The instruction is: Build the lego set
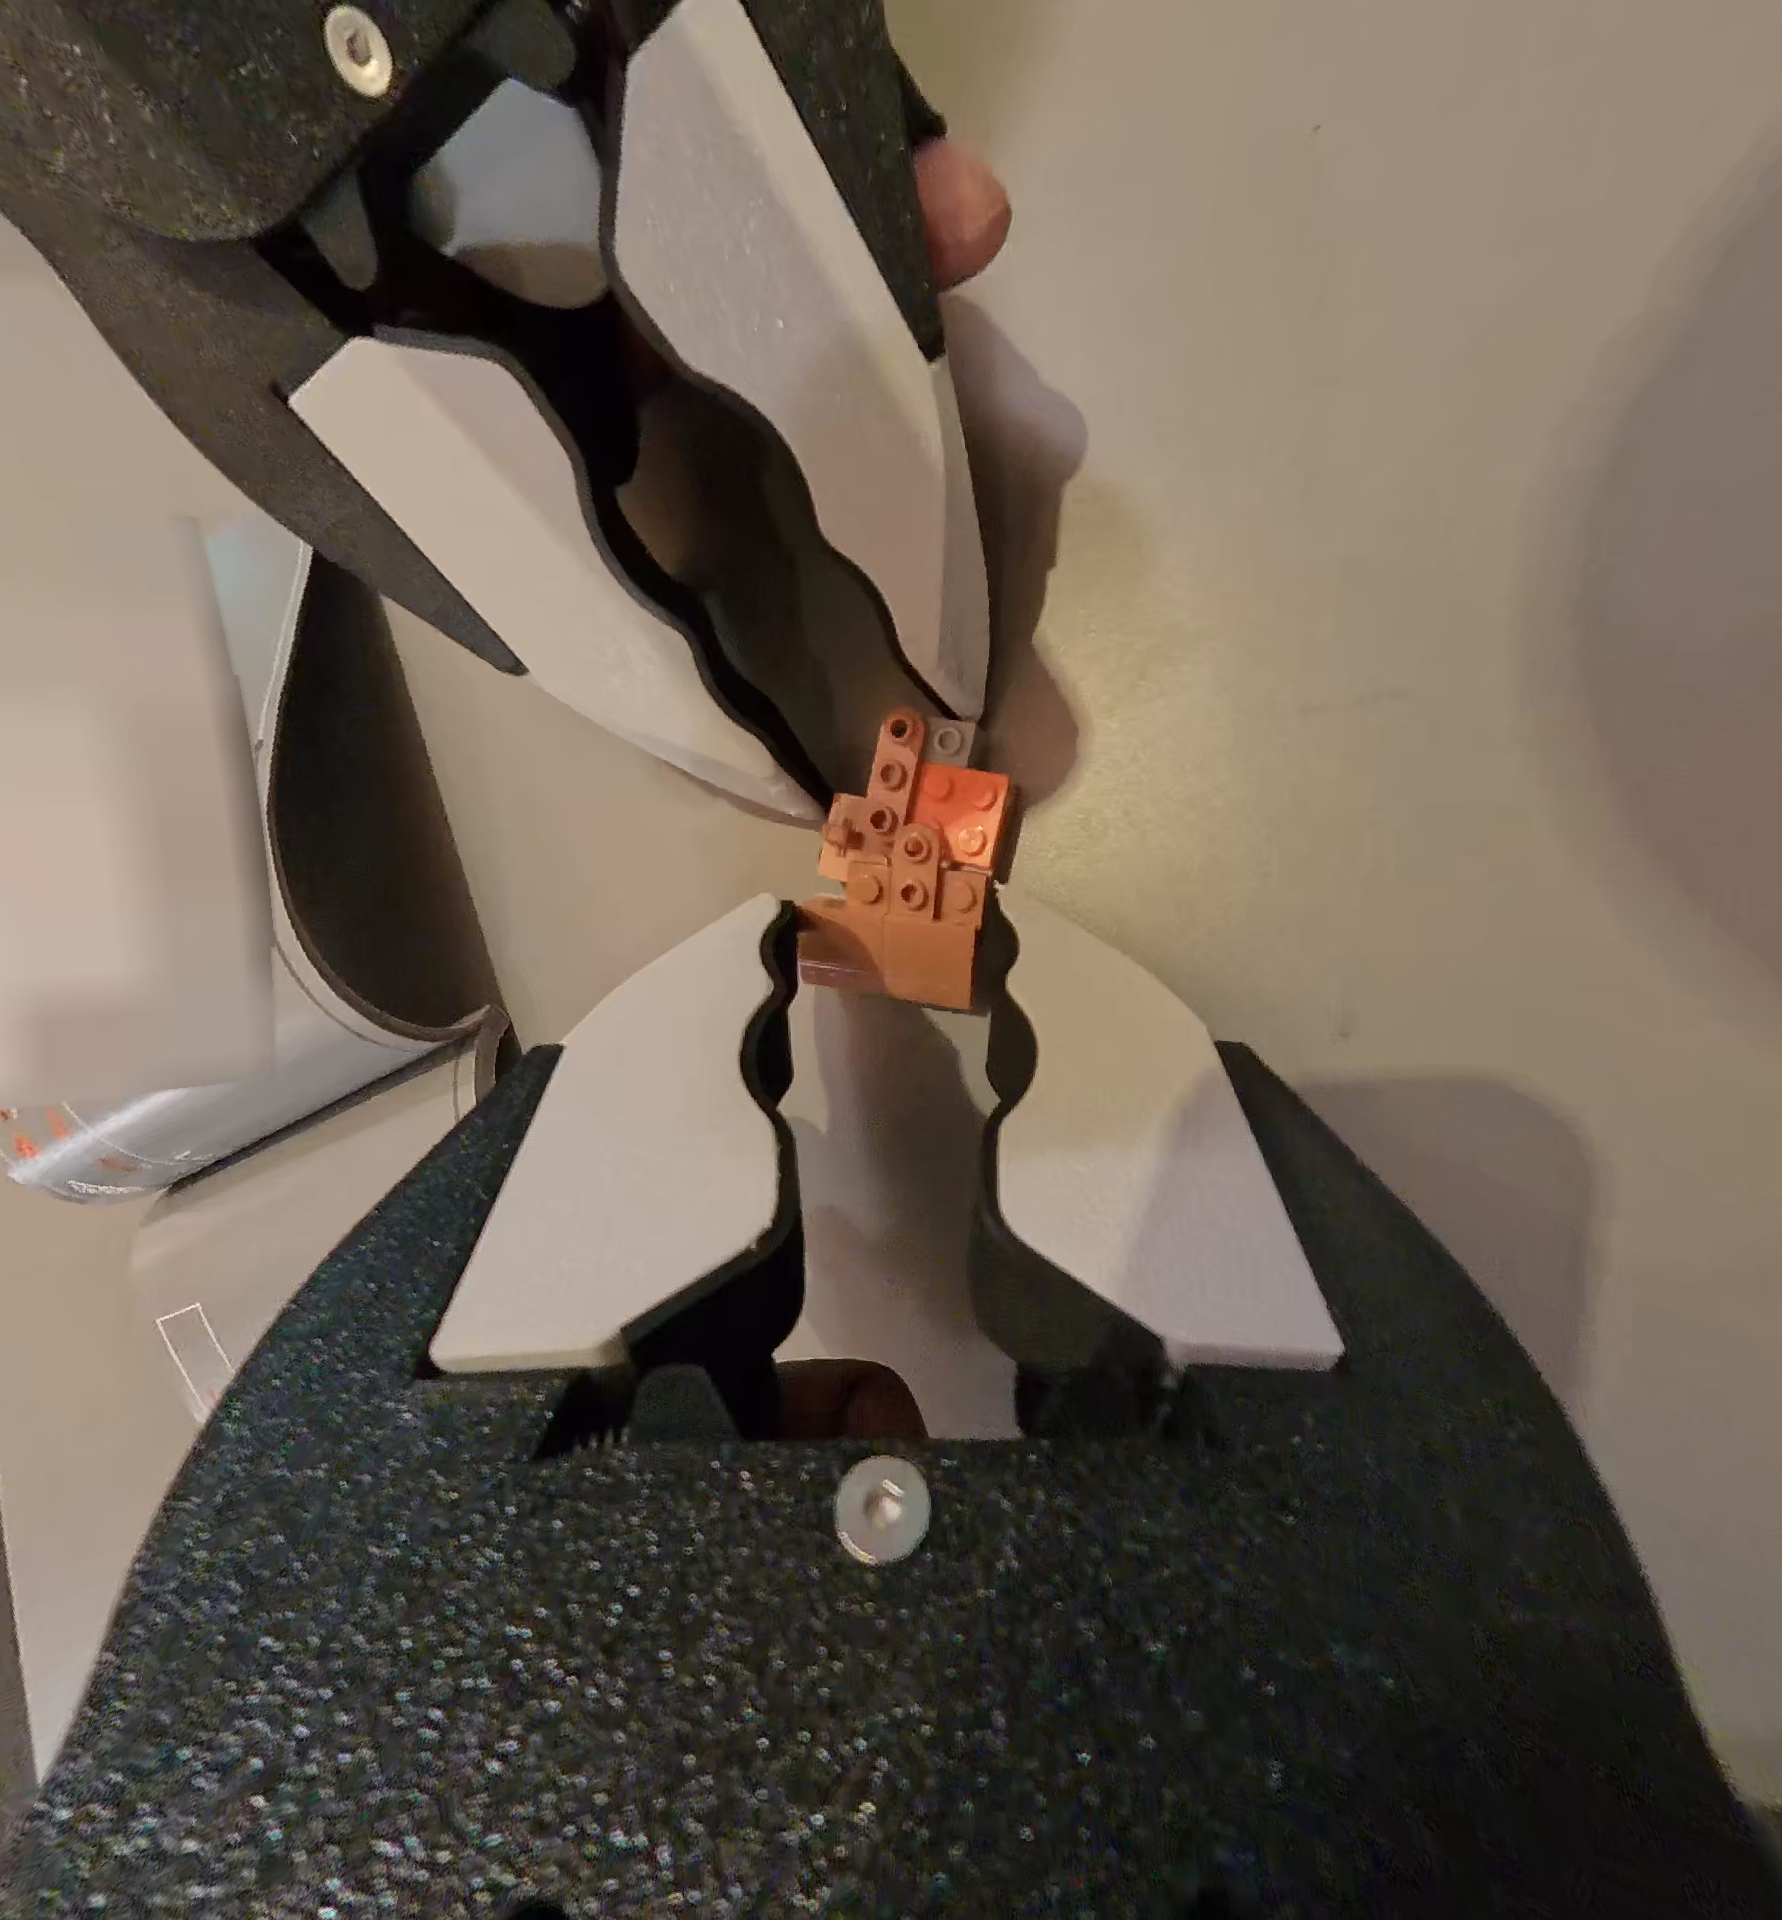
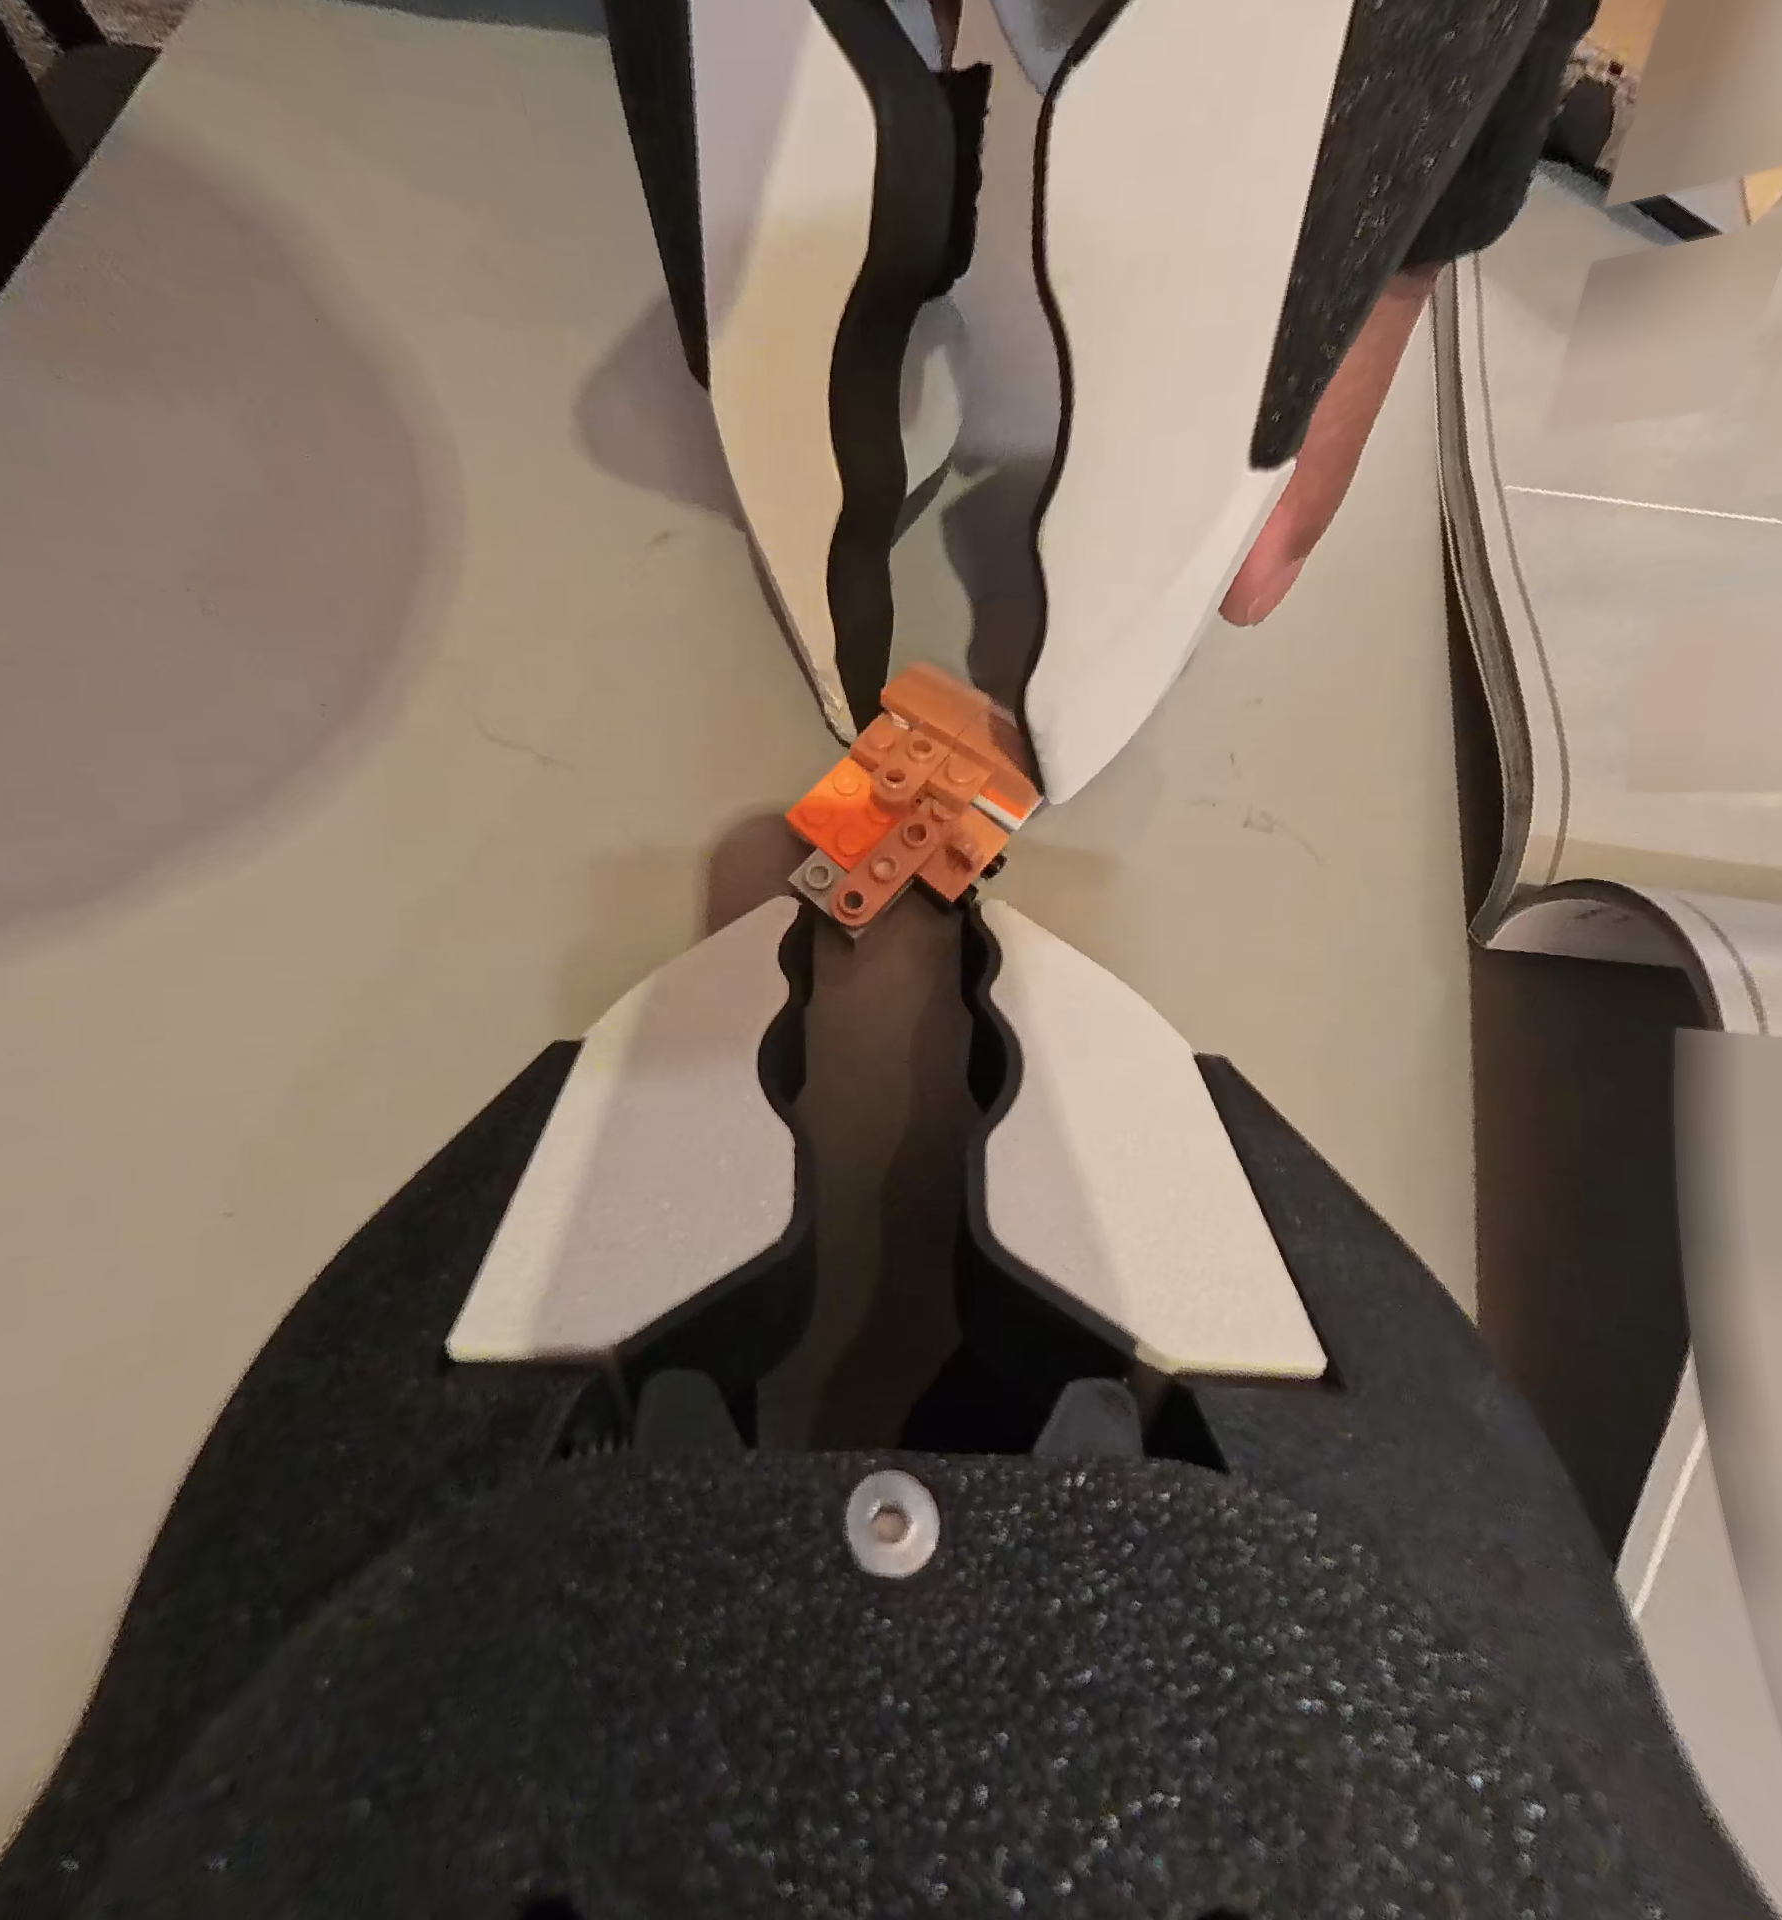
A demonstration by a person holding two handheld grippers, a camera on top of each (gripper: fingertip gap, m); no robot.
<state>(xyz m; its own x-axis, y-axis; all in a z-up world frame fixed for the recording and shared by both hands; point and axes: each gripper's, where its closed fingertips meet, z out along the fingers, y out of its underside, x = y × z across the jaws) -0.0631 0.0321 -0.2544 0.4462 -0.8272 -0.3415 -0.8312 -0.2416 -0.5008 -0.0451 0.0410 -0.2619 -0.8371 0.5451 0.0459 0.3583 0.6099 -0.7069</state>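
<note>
A small lego assembly [image 1: 908, 862] of brown, orange and grey plates is held above the cream table, between both grippers. My left gripper [image 1: 889, 914] is shut on its brown block end. My right gripper [image 1: 892, 764] comes in from the top of the left wrist view, its tips on the far end with the grey plate. In the right wrist view the assembly [image 2: 897, 810] sits just ahead of my right gripper [image 2: 889, 904], whose tips flank the grey and brown plate end. My left gripper [image 2: 944, 764] reaches down from above and pinches the brown end.
An open instruction booklet [image 2: 1614, 727] lies on the table [image 2: 243, 727] to the right; it also shows at the left of the left wrist view [image 1: 347, 831]. A person's finger [image 2: 1292, 520] rests along the left gripper's side. The grippers are tip to tip, or close to it.
</note>
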